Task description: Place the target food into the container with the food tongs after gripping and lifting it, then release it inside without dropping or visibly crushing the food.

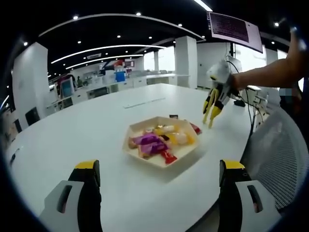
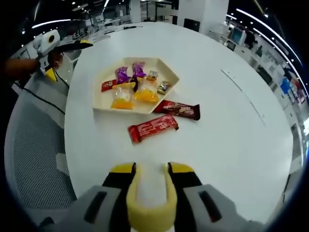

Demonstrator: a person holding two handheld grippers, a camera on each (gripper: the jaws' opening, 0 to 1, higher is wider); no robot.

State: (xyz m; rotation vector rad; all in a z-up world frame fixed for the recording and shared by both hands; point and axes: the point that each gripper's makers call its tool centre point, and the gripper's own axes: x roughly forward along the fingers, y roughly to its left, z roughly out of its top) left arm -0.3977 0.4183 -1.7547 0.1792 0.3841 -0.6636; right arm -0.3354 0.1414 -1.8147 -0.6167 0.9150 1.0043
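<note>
On the white round table (image 2: pixel 231 121), the cream hexagonal paper tray (image 2: pixel 99 104) holds wrapped sweets. At its 5 o'clock lies the red wrapped bar (image 2: pixel 153 128). The right gripper (image 2: pixel 150 170) pinches yellow food tongs (image 2: pixel 149 203); the left gripper (image 1: pixel 159 171) stands spread. Squeeze the bar's middle gently, then lift level.

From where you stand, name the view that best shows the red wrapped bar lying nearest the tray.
The right gripper view. There the red bar lies whole on the table, just outside the tray, beside a darker bar. In the left gripper view, the tray's far rim hides most of that spot, so I cannot pick the bar out.
</note>
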